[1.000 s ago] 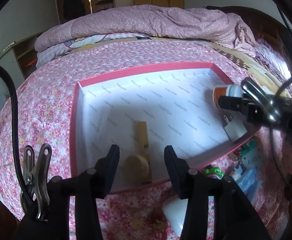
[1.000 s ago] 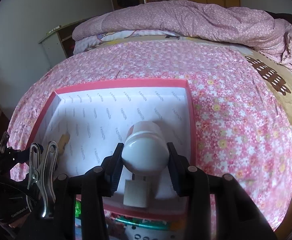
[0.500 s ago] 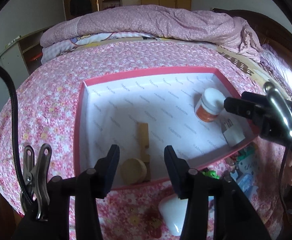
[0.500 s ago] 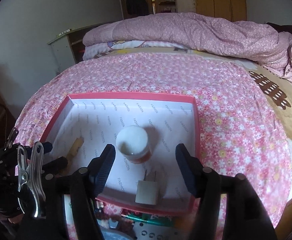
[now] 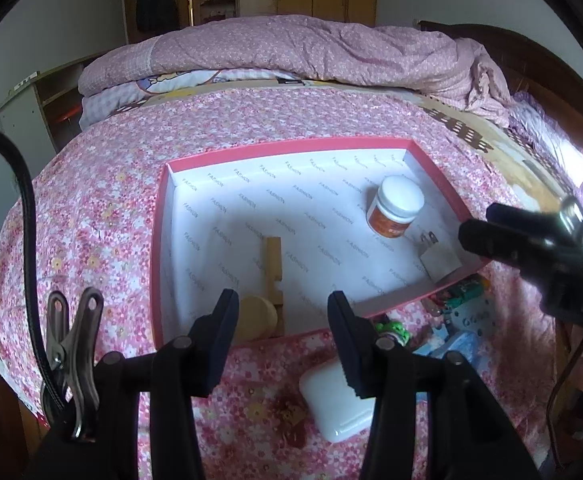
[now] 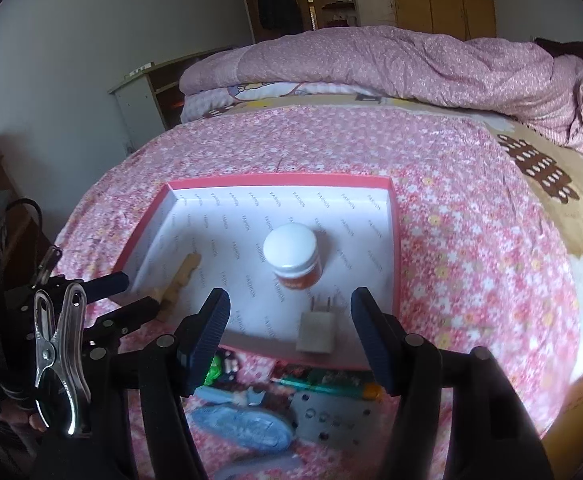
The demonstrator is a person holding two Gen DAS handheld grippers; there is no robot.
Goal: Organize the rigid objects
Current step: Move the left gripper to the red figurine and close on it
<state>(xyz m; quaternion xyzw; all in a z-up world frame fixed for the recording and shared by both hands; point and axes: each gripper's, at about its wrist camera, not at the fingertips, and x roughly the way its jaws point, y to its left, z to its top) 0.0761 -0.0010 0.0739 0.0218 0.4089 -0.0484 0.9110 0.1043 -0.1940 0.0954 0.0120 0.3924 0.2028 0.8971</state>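
Jar (image 6: 294,256) upright in box (image 6: 395,240), wooden piece (image 5: 272,268) lengthwise

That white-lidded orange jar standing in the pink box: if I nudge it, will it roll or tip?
The jar stands upright on its flat base and looks squat, so it probably slides rather than tips. Knocked onto its round side, it would likely roll. Its smooth plastic may be slippery.

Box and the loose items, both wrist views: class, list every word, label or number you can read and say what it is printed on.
"FASHION": repeated in rows across the white lining of the pink box.
Orange label on the white-capped jar: print too blurred to read.
White plug adapter: no readable marking.
Packets on the bedspread below the box: too blurred to read.
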